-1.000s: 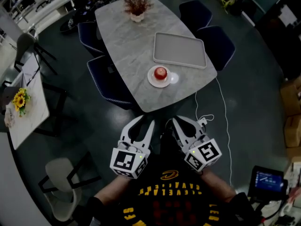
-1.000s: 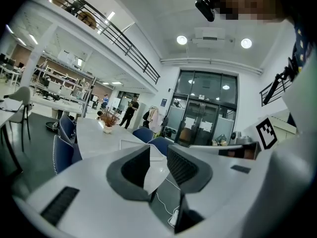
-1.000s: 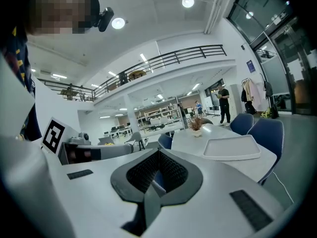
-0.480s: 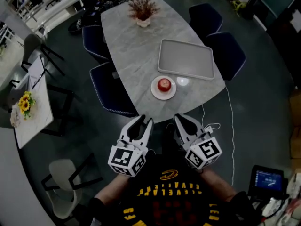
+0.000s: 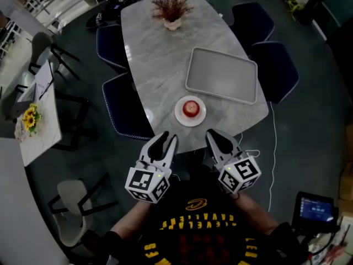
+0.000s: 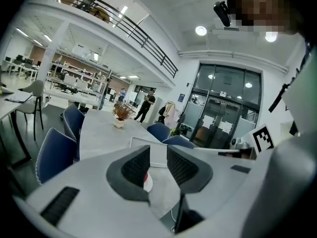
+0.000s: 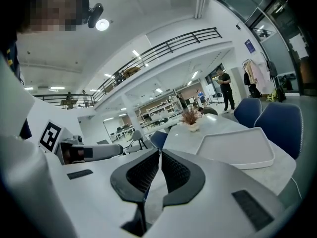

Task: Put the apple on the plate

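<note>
Head cam looks steeply down on the table [image 5: 160,59] from off its near end. Cams on the left gripper [image 5: 167,139] and right gripper [image 5: 217,136] sit low there, facing along the jaws across the top. All three catch the tray [image 5: 222,75] and plant [image 5: 172,7].

Apple [image 6: 146,176] mostly behind left gripper [image 6: 157,153] jaws

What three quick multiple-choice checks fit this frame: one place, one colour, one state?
1. The apple is:
A. on a chair
B. on the plate
C. on the floor

2. The apple's colour:
A. green
B. yellow
C. red

3. The right gripper is:
A. shut and empty
B. shut on the apple
C. wide open

Answers:
1. B: the apple sits on the plate in the head view.
2. C: it shows red against the white plate.
3. A: the right gripper is held off the table, with its jaws together and nothing between them.
</note>
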`<state>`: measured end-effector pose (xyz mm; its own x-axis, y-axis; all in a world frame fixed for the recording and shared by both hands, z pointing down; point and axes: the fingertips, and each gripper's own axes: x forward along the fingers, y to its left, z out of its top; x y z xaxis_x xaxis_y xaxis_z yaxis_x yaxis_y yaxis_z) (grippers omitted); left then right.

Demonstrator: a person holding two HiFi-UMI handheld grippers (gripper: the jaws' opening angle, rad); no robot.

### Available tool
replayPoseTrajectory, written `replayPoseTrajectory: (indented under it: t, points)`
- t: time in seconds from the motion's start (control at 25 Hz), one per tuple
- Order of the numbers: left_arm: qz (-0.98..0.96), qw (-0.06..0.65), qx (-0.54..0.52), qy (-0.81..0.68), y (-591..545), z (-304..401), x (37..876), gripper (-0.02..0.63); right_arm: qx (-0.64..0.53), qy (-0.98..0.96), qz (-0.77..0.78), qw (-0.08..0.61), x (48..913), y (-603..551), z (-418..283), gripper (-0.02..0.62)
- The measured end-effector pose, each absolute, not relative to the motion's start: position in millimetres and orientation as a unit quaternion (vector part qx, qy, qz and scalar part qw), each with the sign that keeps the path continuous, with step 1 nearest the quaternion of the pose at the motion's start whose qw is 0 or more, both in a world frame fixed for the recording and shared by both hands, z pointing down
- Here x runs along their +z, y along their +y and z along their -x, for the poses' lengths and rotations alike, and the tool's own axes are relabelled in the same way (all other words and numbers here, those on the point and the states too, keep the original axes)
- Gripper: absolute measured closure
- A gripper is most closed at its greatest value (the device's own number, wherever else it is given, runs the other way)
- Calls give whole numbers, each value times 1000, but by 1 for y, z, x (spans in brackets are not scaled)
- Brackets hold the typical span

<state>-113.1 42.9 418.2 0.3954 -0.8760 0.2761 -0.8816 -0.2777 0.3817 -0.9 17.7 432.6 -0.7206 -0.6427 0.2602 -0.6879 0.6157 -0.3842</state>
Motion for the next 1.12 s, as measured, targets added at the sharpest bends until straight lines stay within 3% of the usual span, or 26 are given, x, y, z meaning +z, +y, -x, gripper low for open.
replayPoseTrajectory:
  t: [0.44, 0.6, 1.12]
  points:
    - [-746, 275, 6, -606, -3, 113, 454, 499, 263, -890, -362, 82, 478, -47, -34, 586]
    - [-730, 301, 33, -613, -18, 112, 489, 499, 282, -884, -357, 107, 511, -72, -46, 537]
    - [-691, 403, 123, -588, -50, 134, 612, 497, 344, -846, -355, 198, 620, -97, -35, 537]
